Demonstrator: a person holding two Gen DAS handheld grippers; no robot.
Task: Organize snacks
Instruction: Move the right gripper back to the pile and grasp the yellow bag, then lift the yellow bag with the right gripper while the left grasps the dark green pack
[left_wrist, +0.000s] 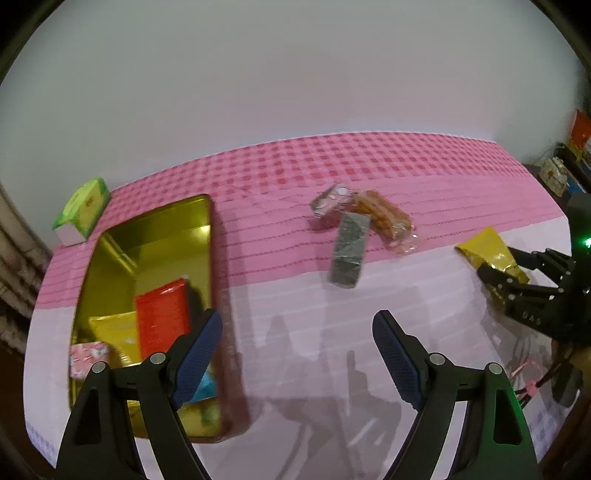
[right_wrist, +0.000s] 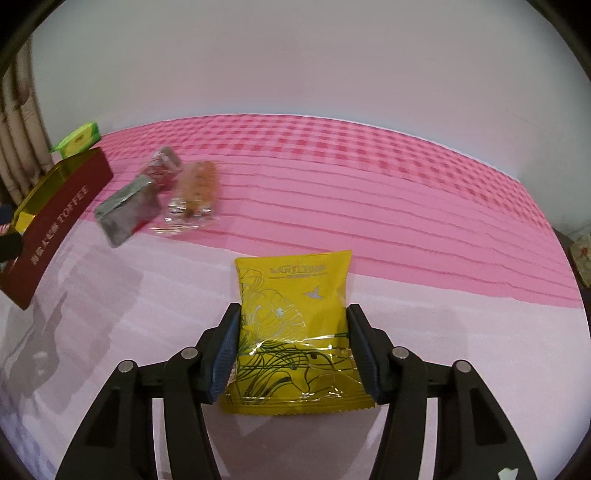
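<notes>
My right gripper (right_wrist: 293, 314) is shut on a yellow snack packet (right_wrist: 291, 332), its pads pressing both long sides just above the pink tablecloth. The left wrist view shows that packet (left_wrist: 484, 245) and the right gripper (left_wrist: 495, 273) at the far right. My left gripper (left_wrist: 297, 321) is open with nothing in it, over the cloth just right of a gold tin (left_wrist: 110, 266). The tin holds a red packet (left_wrist: 162, 317), a yellow one (left_wrist: 114, 330), a pink one (left_wrist: 86, 358) and a blue one (left_wrist: 205, 387). Its red outer side (right_wrist: 55, 229) reads TOFFEE.
Three loose snacks lie mid-table: a grey packet (left_wrist: 349, 251), an orange snack in clear wrap (left_wrist: 384, 218) and a pink-silver packet (left_wrist: 330, 201). A green box (left_wrist: 83, 210) stands at the back left beside the wall. Shelves with boxes (left_wrist: 554, 173) lie past the table's right edge.
</notes>
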